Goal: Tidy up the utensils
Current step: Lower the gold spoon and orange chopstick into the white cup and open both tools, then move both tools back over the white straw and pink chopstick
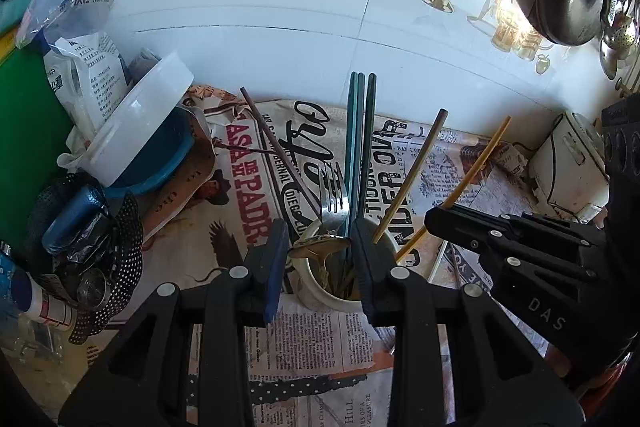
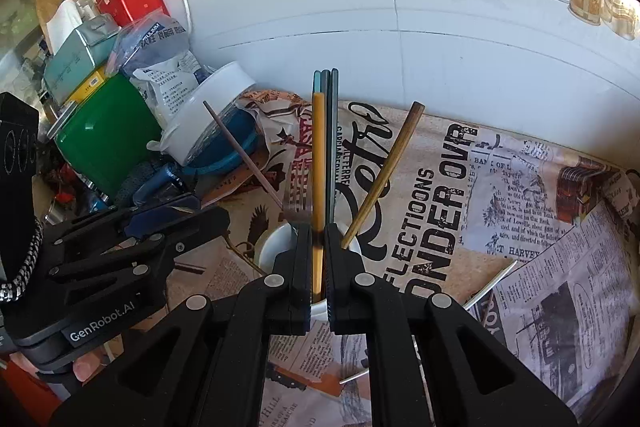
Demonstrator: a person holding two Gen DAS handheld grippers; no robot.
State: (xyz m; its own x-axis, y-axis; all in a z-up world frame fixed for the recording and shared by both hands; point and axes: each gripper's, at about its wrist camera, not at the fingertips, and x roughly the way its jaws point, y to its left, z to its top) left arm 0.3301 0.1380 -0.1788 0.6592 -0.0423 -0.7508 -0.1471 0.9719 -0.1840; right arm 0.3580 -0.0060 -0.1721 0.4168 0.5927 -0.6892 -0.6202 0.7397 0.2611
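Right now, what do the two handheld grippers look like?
Both are matte black plastic with silver round rivets at the linkages. The left gripper has blue pads lining its jaws, white "GenRobot.AI" lettering and a black-and-white braided cord. The right gripper shows grey "DAS" lettering on its side.

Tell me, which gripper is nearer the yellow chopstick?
Right. The right gripper is clamped on the yellow chopstick; the left gripper straddles the white cup beside it.

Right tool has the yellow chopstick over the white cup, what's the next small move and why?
Probably lower it a little further, then open. The right tool is shut on the yellow chopstick, whose lower end already sits at the white cup, among the fork and teal chopsticks.
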